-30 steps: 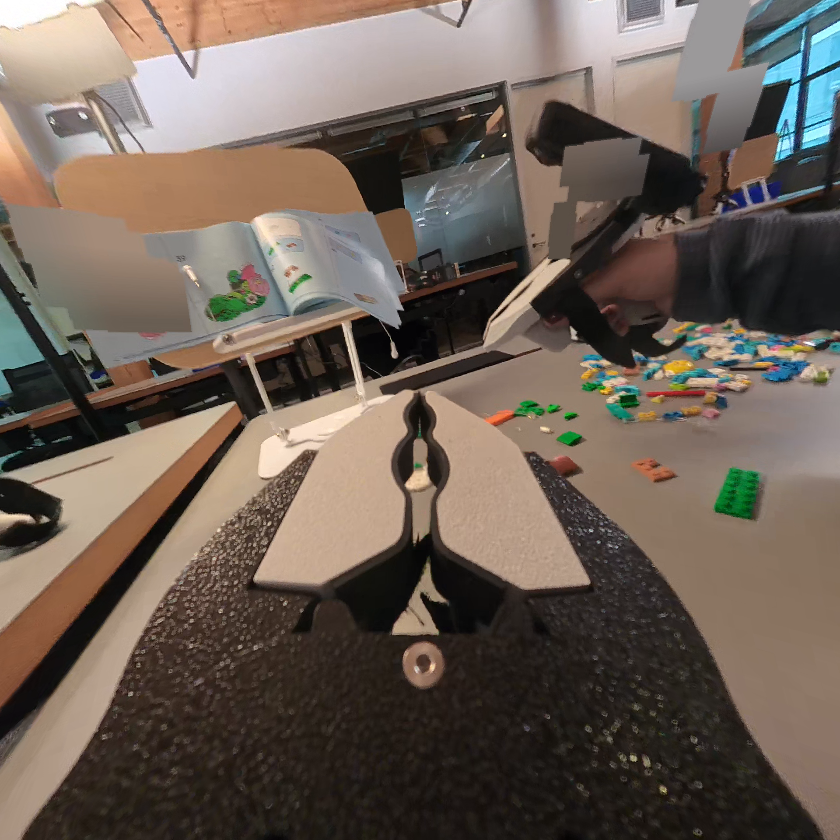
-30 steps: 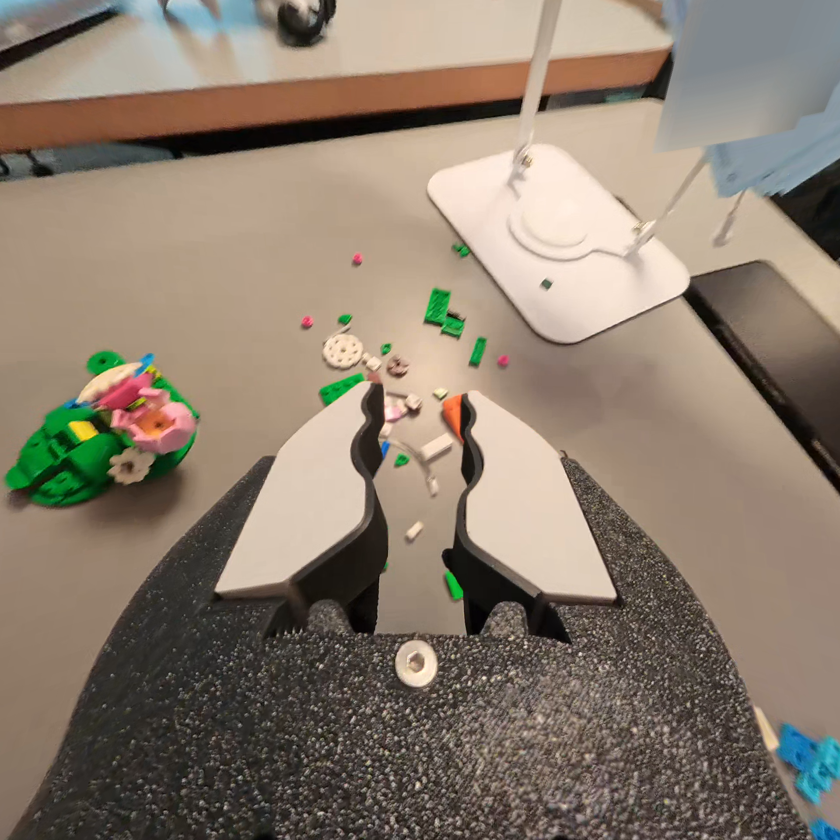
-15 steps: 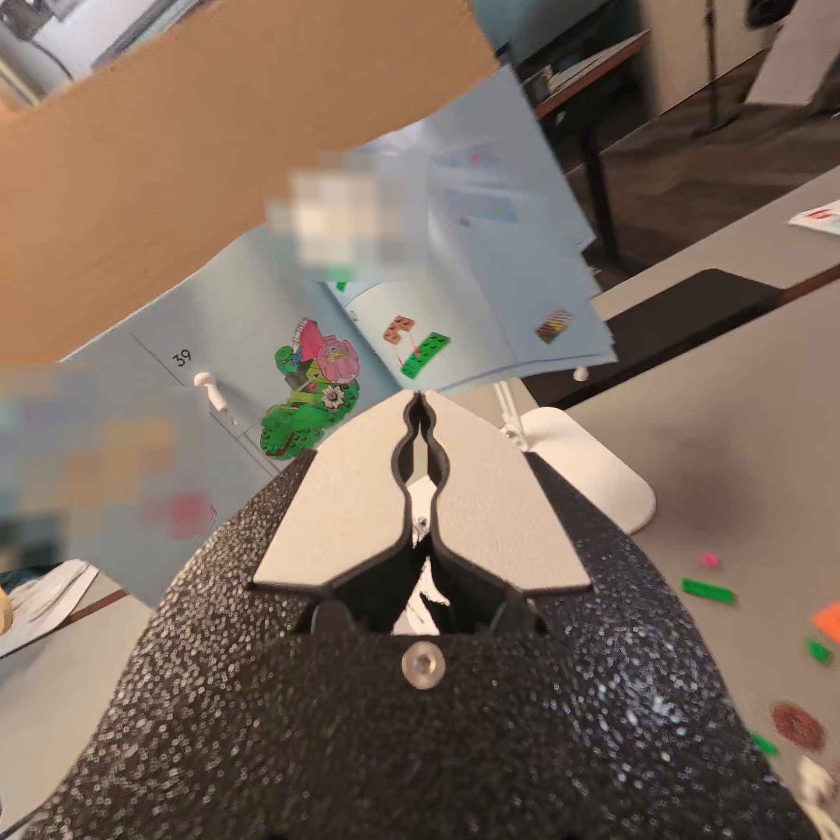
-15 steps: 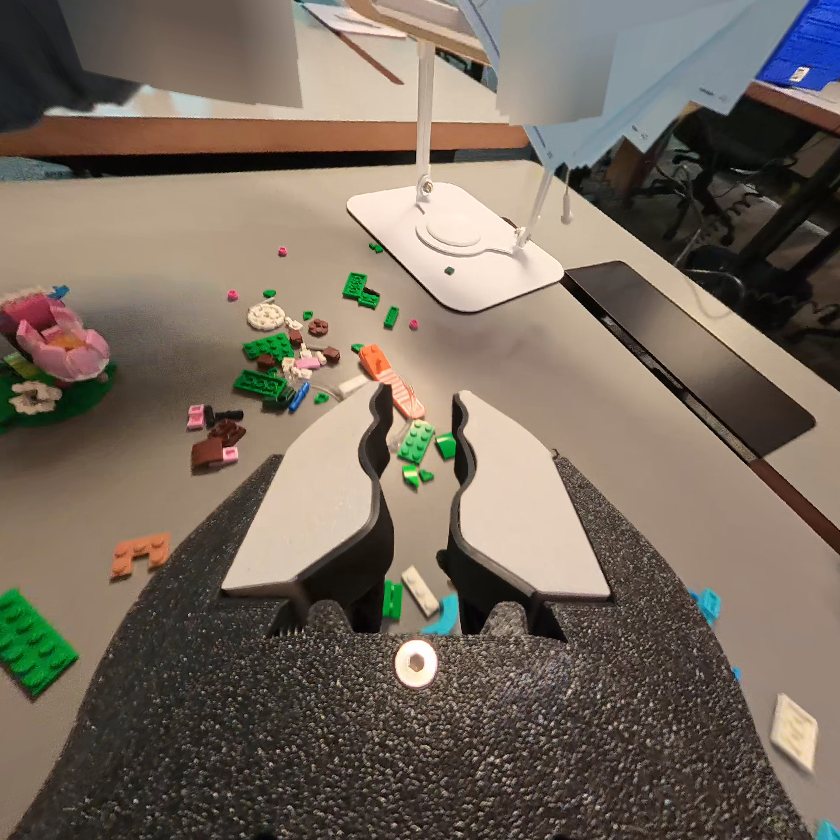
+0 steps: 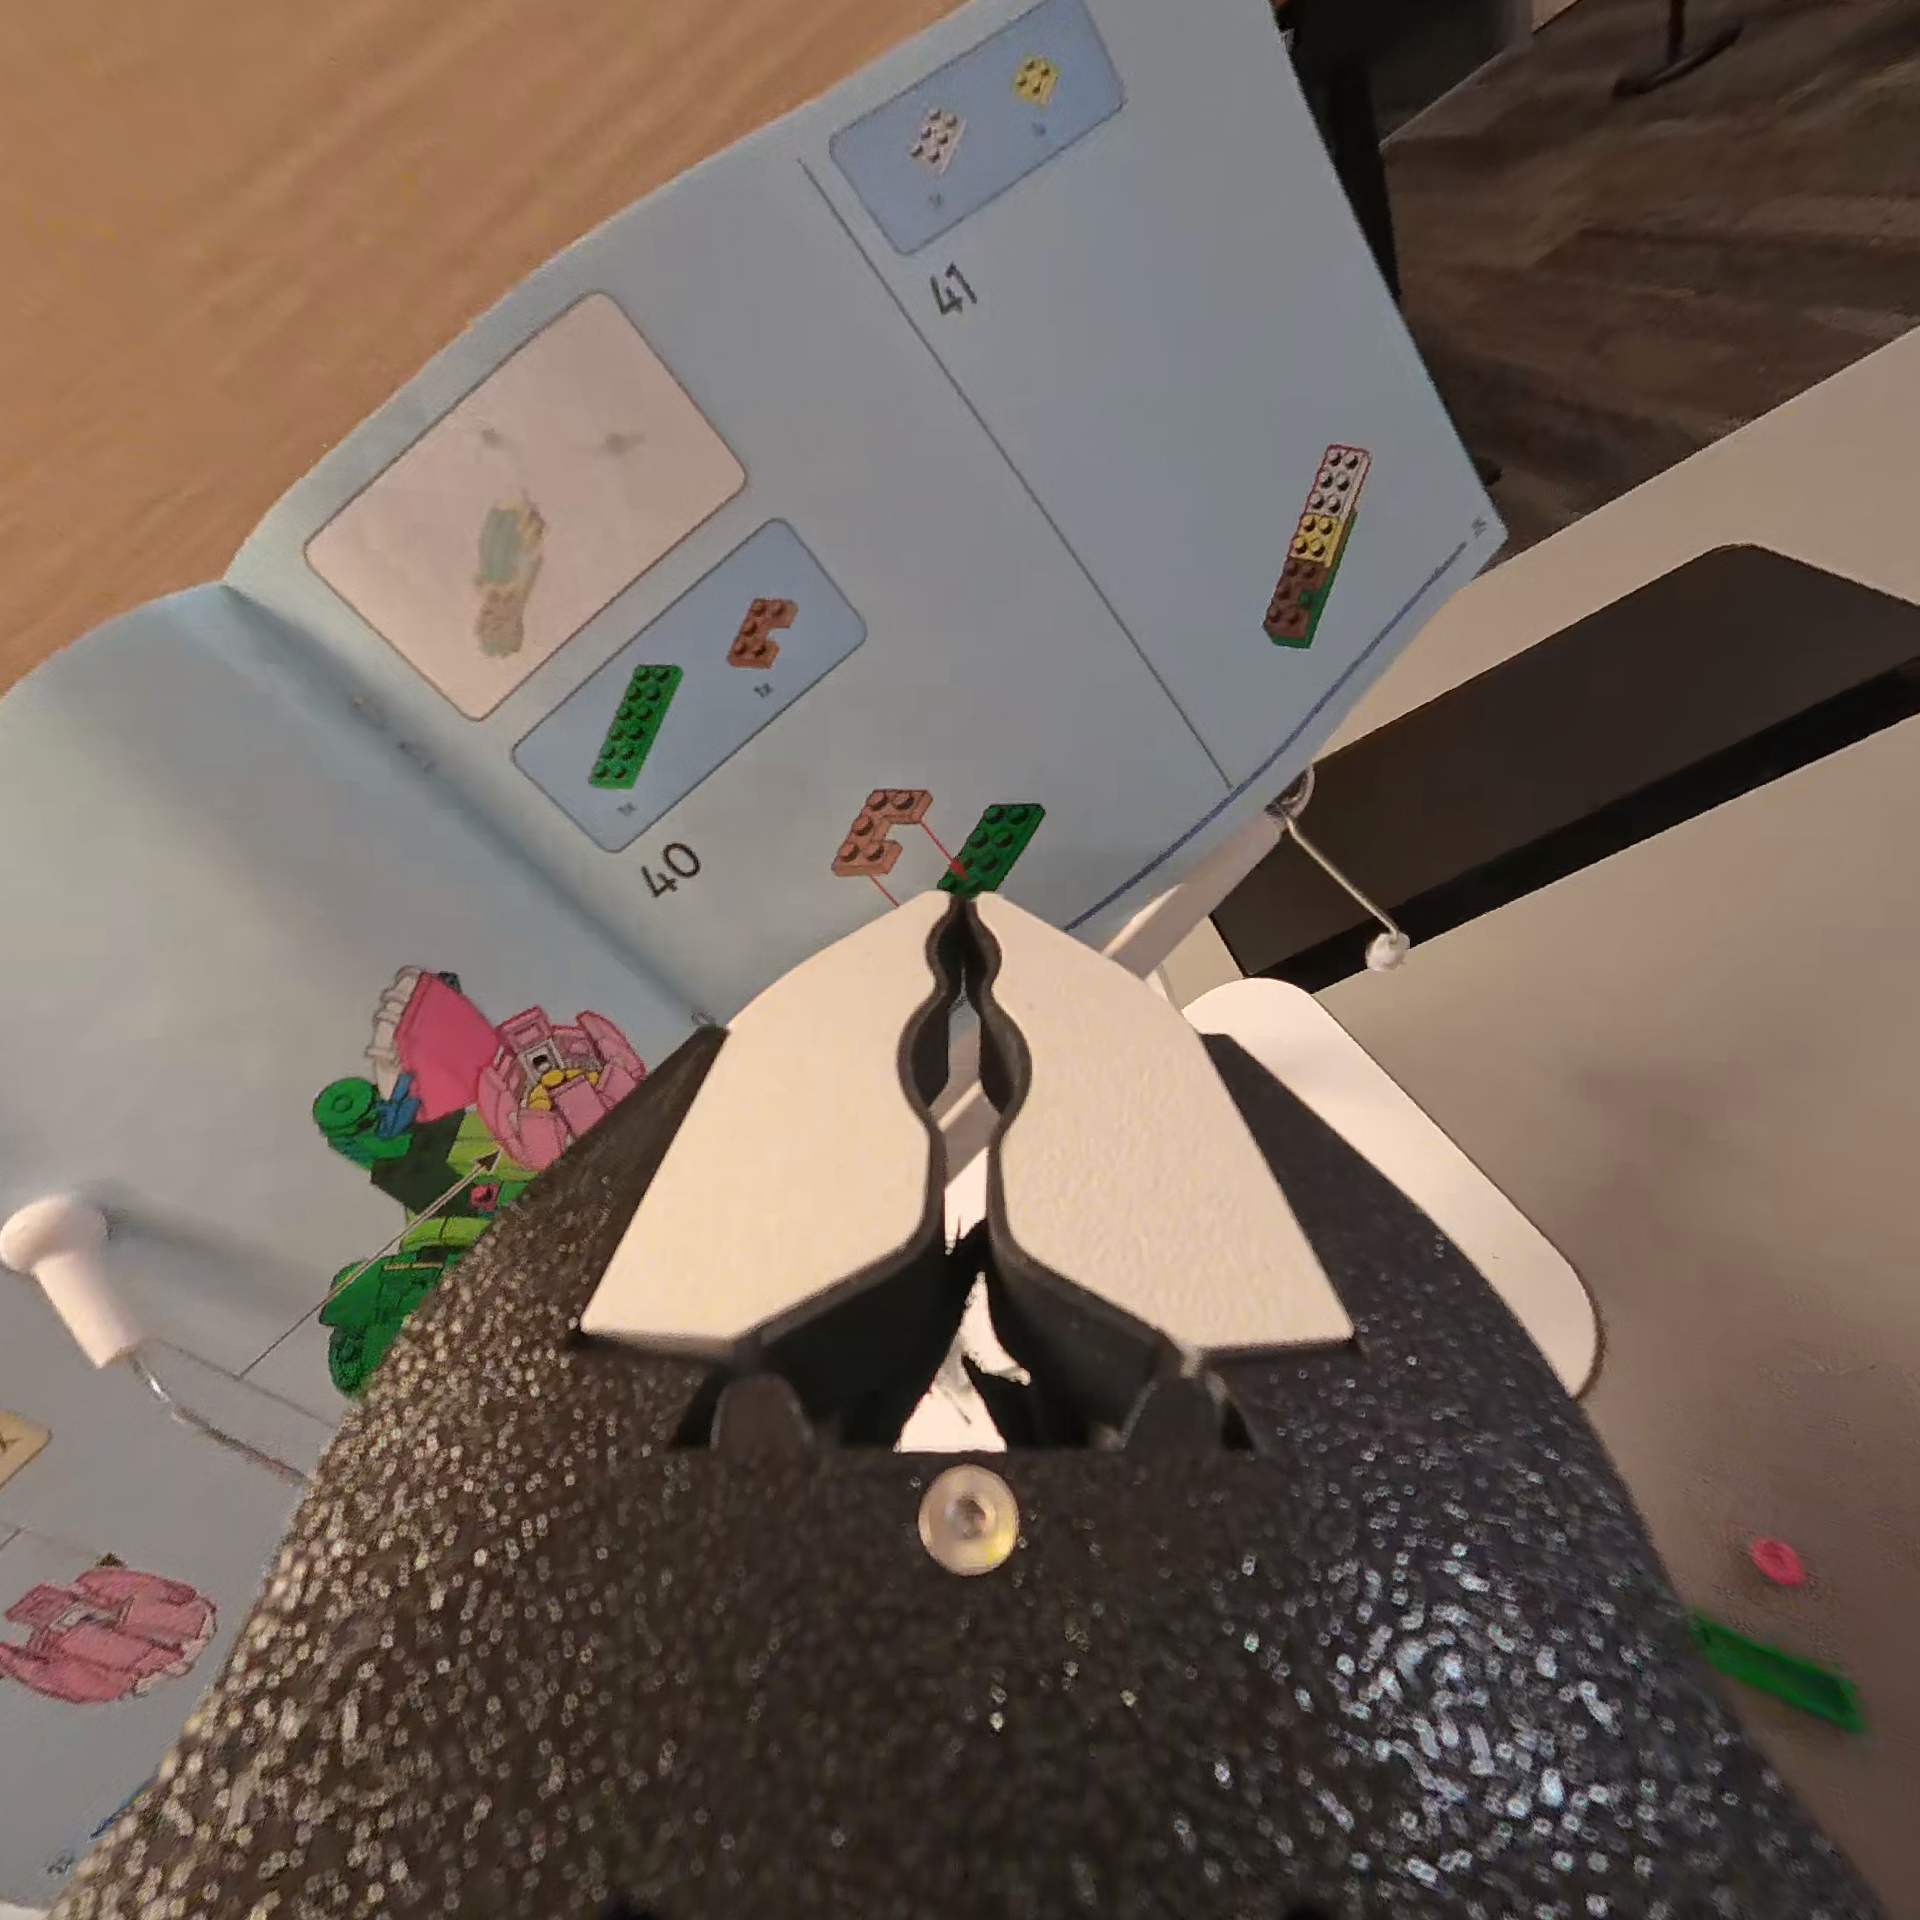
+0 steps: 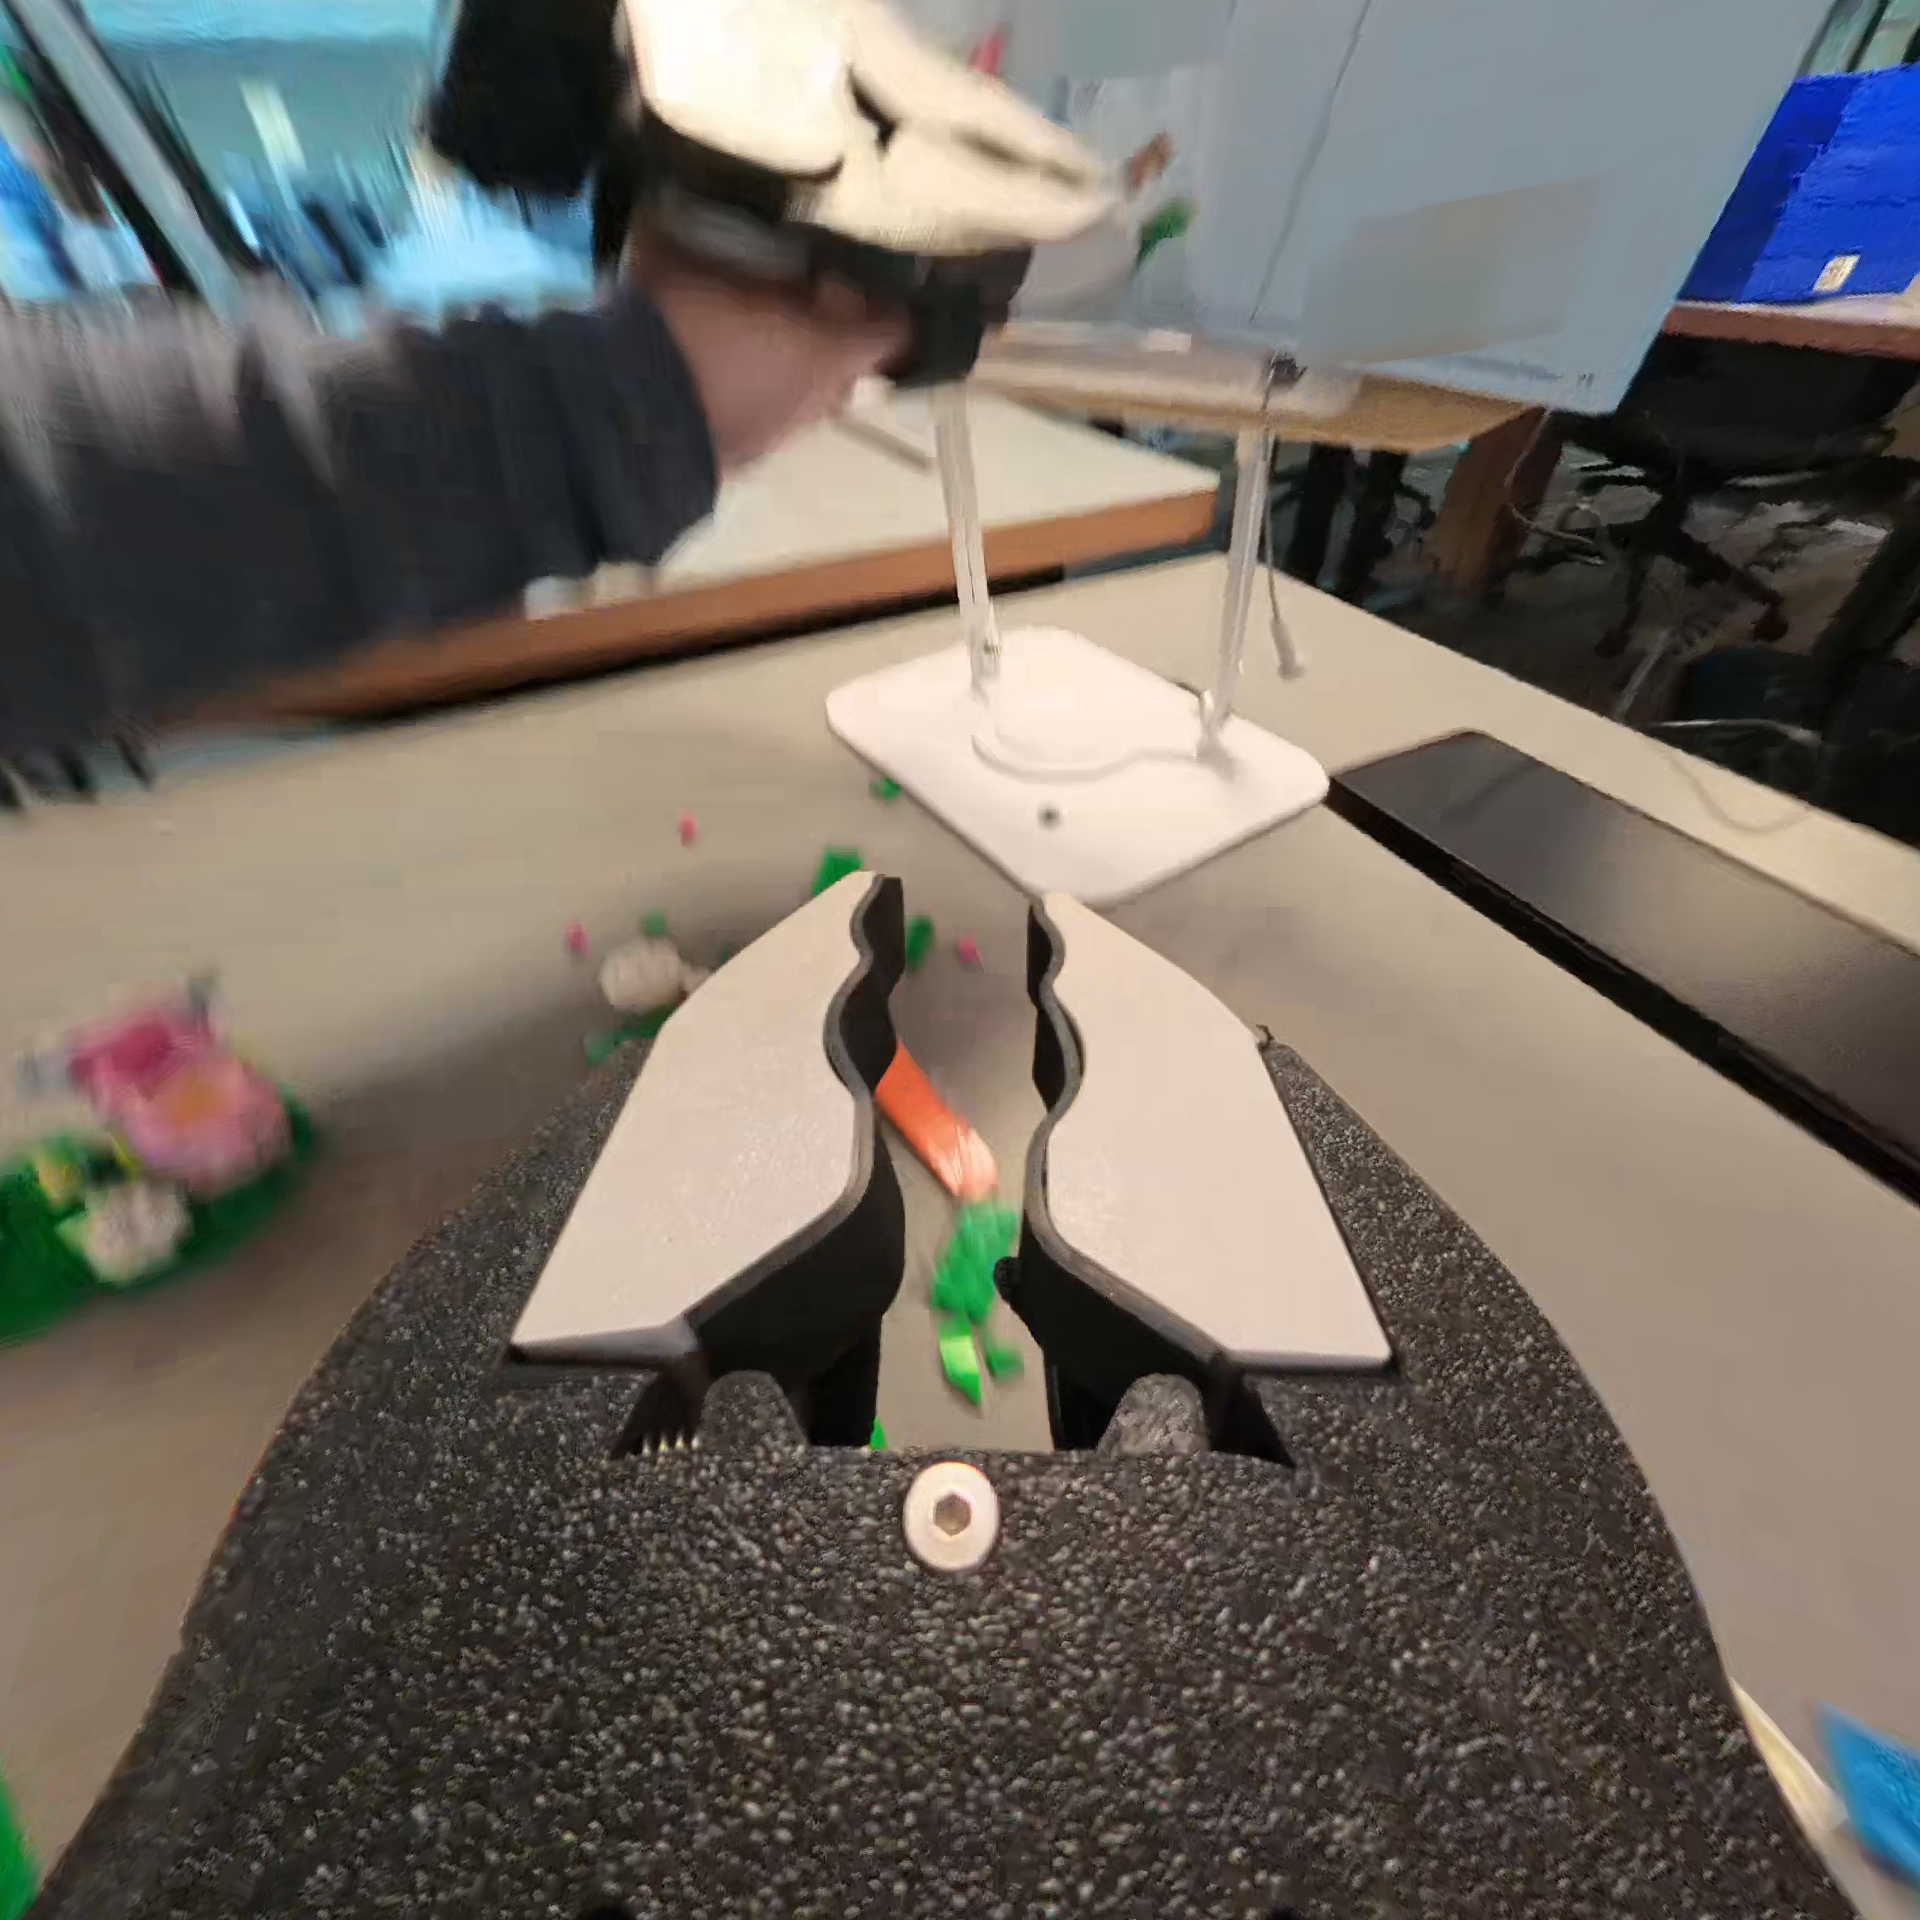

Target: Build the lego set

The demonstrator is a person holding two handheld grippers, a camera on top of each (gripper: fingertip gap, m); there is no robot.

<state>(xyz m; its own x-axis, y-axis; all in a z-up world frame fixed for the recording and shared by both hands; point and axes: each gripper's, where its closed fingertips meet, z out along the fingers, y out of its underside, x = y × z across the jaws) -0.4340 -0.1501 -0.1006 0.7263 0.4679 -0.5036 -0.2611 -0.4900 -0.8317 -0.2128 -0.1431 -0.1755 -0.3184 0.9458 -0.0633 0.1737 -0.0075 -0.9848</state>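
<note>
Sitting far left on the grey table [image 6: 1455,1091] in right wrist view, blurred: part-built lego model [image 6: 135,1174], pink flower on green base. Lying just right of it, loose bits w/ a white round piece [image 6: 639,971], green scraps, tiny pink studs. Showing through gap of right gripper [image 6: 961,914]: orange piece [image 6: 930,1127] and green pieces [image 6: 971,1262] on the table; jaws standing apart, gripping nothing. Standing beyond the tips, white stand base [image 6: 1081,769] w/ clear legs, black slab [image 6: 1621,873] lying further right. Hovering upper left, blurred, other gripper in a person's hand [image 6: 769,364], dark sleeve trailing left. In left wrist view, filling left and centre: open instruction booklet [image 5: 1091,436] propped on the stand, pale blue pages w/ brick diagrams, white clip peg [image 5: 62,1278] pressing lower left page. Pointing at lower edge of the page, left gripper [image 5: 956,904], jaws clenched together, tips touching, nothing visible between. Lying far right on table, blurred: pink stud [image 5: 1777,1562] and green plate [image 5: 1766,1673].
</note>
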